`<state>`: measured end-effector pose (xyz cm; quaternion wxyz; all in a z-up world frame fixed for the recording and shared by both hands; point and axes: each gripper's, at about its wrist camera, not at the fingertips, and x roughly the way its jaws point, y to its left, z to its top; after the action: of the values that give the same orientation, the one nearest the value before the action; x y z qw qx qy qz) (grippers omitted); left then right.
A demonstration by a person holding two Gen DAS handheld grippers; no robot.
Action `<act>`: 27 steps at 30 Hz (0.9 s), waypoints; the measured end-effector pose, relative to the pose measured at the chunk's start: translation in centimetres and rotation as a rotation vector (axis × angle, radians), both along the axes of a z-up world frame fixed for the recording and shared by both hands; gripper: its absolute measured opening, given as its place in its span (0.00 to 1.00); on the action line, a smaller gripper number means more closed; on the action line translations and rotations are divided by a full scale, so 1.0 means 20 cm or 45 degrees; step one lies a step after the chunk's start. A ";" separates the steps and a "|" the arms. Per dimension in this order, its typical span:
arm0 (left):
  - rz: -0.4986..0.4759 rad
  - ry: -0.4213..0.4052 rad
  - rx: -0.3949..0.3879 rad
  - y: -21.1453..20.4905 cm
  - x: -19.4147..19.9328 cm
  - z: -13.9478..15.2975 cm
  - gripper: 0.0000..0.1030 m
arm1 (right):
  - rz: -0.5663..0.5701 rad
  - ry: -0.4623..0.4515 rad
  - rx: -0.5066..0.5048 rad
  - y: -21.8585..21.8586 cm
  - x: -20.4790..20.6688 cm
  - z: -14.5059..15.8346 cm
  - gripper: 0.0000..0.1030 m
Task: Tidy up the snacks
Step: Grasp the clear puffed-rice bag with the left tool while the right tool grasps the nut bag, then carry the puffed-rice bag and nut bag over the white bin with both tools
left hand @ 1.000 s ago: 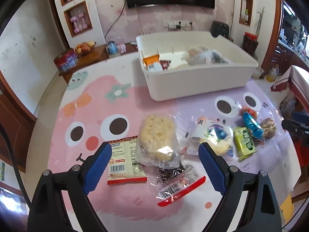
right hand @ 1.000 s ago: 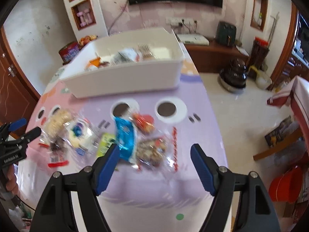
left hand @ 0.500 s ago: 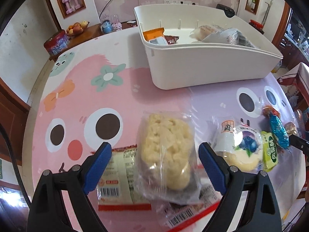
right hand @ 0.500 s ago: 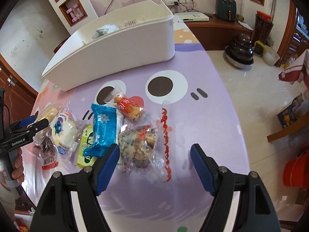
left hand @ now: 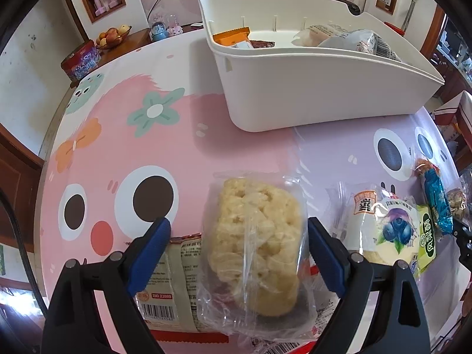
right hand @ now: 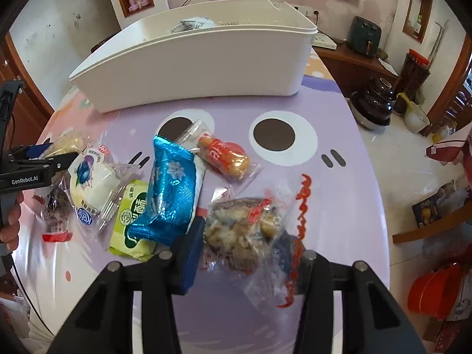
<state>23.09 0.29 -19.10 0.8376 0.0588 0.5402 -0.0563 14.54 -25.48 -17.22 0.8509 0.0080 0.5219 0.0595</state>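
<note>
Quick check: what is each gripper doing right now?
Left gripper: open, straddling the clear bag of pale yellow puffed cake.
Right gripper: jaws just closing on the clear bag of brown nut clusters.

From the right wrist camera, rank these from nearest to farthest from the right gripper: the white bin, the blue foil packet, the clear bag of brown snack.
1. Clear bag of brown snack: between the right gripper jaws, which have just been closing.
2. Blue foil packet: just beyond, to the left.
3. White bin: far end of the table.
</note>
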 end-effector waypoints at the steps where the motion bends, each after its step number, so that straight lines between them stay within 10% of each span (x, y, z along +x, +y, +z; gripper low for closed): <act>1: -0.005 -0.002 0.002 0.00 0.00 0.00 0.84 | -0.004 0.000 -0.003 0.00 0.00 0.00 0.43; 5: -0.046 0.001 0.012 -0.04 -0.03 0.01 0.57 | -0.007 -0.002 -0.022 0.03 -0.03 0.00 0.43; 13: 0.045 -0.049 0.004 -0.02 -0.09 0.05 0.53 | -0.022 -0.040 -0.023 0.04 -0.08 0.05 0.43; 27: 0.114 -0.288 -0.112 -0.01 -0.29 0.53 0.53 | 0.035 -0.229 0.001 0.12 -0.14 0.34 0.43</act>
<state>17.21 0.02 -8.41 0.8966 0.0038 0.4414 -0.0355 11.78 -23.09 -10.35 0.8935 -0.0041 0.4433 0.0718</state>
